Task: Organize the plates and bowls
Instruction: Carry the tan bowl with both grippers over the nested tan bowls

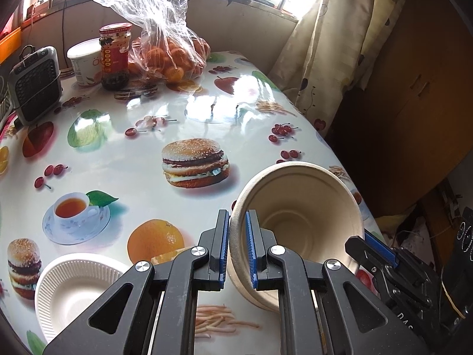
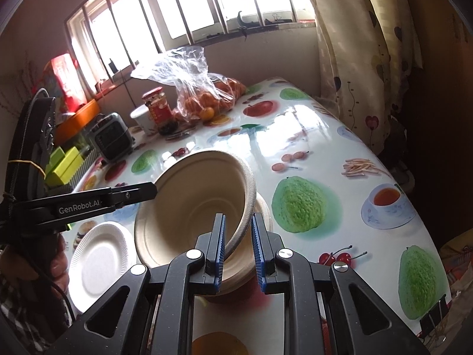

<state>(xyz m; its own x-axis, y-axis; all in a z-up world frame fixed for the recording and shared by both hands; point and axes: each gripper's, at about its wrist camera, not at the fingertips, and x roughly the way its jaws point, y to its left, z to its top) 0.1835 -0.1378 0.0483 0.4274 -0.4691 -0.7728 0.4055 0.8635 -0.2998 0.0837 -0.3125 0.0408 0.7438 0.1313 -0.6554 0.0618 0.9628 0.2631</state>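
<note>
Left gripper jaws clamped on tilted bowl rim | right gripper jaws apart, straddling opposite rim | bowl above tabletop | plate beside.

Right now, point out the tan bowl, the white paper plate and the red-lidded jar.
tan bowl [image 1: 295, 207], left wrist view, inner wall.
white paper plate [image 2: 97, 263], right wrist view, flat centre.
red-lidded jar [image 1: 114, 56], left wrist view, label.

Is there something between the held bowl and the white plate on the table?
Nothing visible. The left gripper pinches the bowl by its rim, tilted; only bare tablecloth lies between it and the plate.
</note>
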